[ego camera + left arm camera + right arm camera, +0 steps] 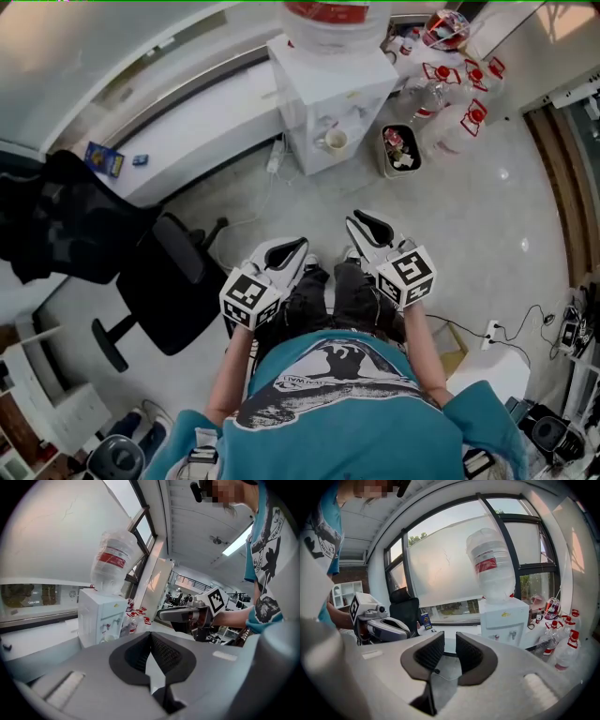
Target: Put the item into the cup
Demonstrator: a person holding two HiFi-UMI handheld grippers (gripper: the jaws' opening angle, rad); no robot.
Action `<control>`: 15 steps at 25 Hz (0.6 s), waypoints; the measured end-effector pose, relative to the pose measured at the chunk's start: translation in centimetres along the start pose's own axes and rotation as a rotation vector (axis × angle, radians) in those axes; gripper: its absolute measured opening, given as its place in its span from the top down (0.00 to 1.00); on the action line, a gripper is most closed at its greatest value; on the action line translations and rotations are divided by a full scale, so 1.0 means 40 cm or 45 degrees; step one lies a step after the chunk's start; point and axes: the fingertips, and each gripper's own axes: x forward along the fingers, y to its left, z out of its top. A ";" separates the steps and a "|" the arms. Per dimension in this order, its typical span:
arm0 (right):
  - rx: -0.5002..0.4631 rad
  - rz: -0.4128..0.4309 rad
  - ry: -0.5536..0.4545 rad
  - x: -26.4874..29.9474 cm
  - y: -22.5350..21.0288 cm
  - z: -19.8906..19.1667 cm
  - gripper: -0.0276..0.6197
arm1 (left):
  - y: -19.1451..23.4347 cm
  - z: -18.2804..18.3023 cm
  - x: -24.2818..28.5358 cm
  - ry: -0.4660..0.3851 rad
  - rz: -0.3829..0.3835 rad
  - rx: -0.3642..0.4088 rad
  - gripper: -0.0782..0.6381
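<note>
Cup (335, 141) in water dispenser (323, 89) nook, well ahead; right gripper (361, 221) nearer, jaws slightly apart, empty; left gripper (297, 247) jaws together, empty; item not identifiable.

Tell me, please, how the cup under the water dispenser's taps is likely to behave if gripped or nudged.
The cup looks small and pale, probably paper or thin plastic, so likely light and easily crushed by a squeeze. It stands upright on the ledge of the water dispenser, so a sideways nudge might tip it. Its contents cannot be seen.
</note>
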 end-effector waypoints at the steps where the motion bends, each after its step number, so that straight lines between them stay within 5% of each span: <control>1: 0.003 0.003 -0.004 -0.004 0.000 0.003 0.84 | -0.005 0.003 0.002 0.001 -0.003 0.004 0.89; 15: 0.014 0.104 -0.039 -0.069 0.033 0.018 0.84 | -0.069 0.064 0.058 -0.063 0.014 0.045 0.89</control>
